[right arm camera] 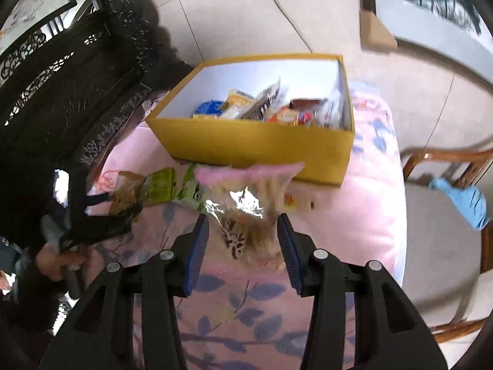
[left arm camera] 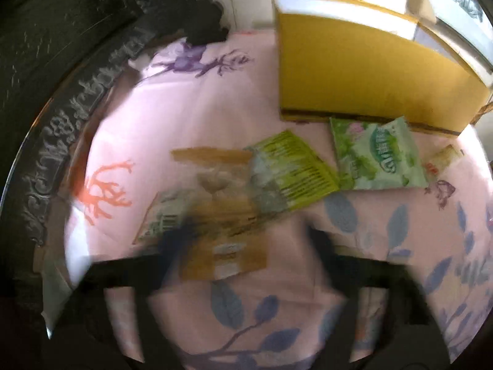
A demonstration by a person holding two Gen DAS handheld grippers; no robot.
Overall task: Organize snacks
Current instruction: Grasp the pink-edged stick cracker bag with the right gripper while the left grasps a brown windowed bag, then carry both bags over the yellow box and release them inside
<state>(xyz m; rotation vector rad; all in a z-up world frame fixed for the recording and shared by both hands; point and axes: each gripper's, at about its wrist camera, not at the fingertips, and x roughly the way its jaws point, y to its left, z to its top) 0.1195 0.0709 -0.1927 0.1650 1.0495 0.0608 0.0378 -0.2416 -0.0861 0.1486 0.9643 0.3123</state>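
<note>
A yellow box [right arm camera: 255, 145] with several snack packets inside stands on a pink flowered cloth [right arm camera: 354, 222]; it also shows in the left wrist view [left arm camera: 363, 74]. My right gripper [right arm camera: 243, 222] is open around a blurred snack packet with a pink top edge [right arm camera: 249, 197], which sits between the fingers just in front of the box. My left gripper [left arm camera: 246, 240] is blurred and open over a brown packet [left arm camera: 222, 215]. A lime packet [left arm camera: 292, 169] and a green packet [left arm camera: 376, 154] lie near the box.
Dark carved wooden furniture [right arm camera: 61, 92] stands at the left. A wooden chair [right arm camera: 446, 231] with a blue glove [right arm camera: 465, 200] is at the right. A cardboard box [right arm camera: 376, 34] sits on the tiled floor beyond.
</note>
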